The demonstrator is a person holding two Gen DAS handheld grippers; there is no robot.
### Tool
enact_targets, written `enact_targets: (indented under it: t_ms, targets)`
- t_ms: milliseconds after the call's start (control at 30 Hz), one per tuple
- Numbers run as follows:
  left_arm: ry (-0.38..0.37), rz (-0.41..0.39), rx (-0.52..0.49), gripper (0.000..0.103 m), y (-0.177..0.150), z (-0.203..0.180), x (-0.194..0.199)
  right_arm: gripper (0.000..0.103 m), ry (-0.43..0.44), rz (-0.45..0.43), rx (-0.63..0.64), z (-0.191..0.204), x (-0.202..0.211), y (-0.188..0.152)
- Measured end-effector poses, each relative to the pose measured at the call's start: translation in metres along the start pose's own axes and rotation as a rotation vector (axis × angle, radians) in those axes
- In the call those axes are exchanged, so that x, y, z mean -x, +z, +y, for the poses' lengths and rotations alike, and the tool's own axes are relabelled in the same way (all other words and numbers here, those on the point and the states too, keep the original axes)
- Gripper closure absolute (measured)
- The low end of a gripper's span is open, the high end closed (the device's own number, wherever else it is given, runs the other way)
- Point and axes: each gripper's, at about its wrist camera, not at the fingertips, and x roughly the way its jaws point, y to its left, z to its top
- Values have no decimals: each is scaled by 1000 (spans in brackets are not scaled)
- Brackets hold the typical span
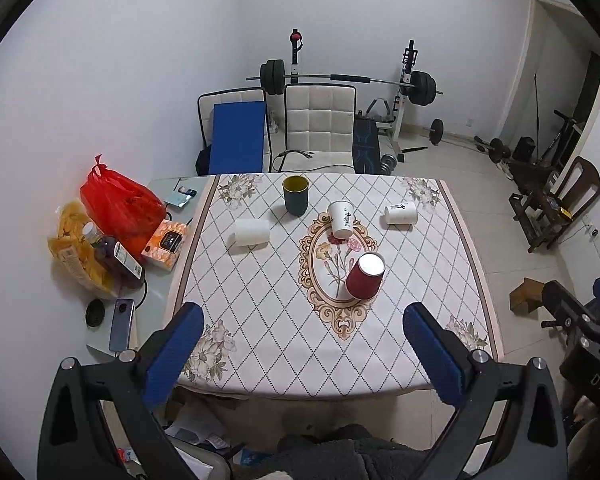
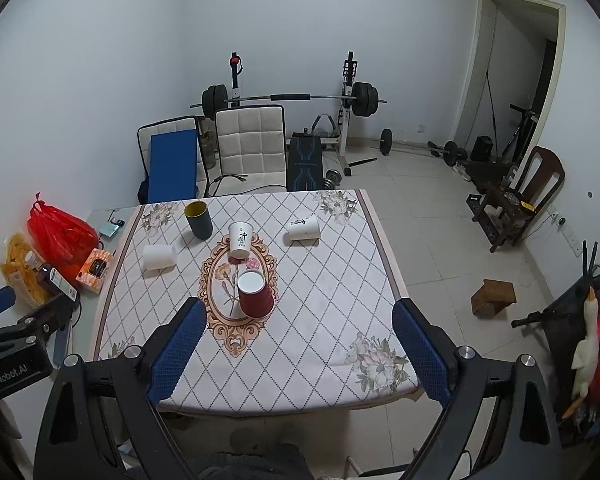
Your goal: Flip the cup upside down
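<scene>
Holding both grippers back from the counter, you keep the left gripper and right gripper with fingers apart, empty. Left to right: a white cup lying sideways, the upright green cup awaiting flipping, the red cup already inverted.

Red cup inverted — left hand-held gripper spread.

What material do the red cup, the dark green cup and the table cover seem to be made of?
Red cup: likely paper, matte red outside, white base with a thin rolled rim. Dark green cup: probably ceramic or plastic, with a thick wall, smooth dark outside and yellowish inside. Table cover: looks like printed vinyl or cloth, lying flat with a slight sheen; I cannot tell which.
</scene>
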Motion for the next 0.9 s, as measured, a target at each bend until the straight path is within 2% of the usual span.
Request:
enact_targets:
  t_ms: [133, 900]
  targets:
    - [-11, -2, 15, 1, 1, 0, 0, 3, 4, -4, 4, -2, -4, 3]
    - [40, -13, 21, 1, 8, -4, -1, 3, 42, 3, 21, 2, -12, 9]
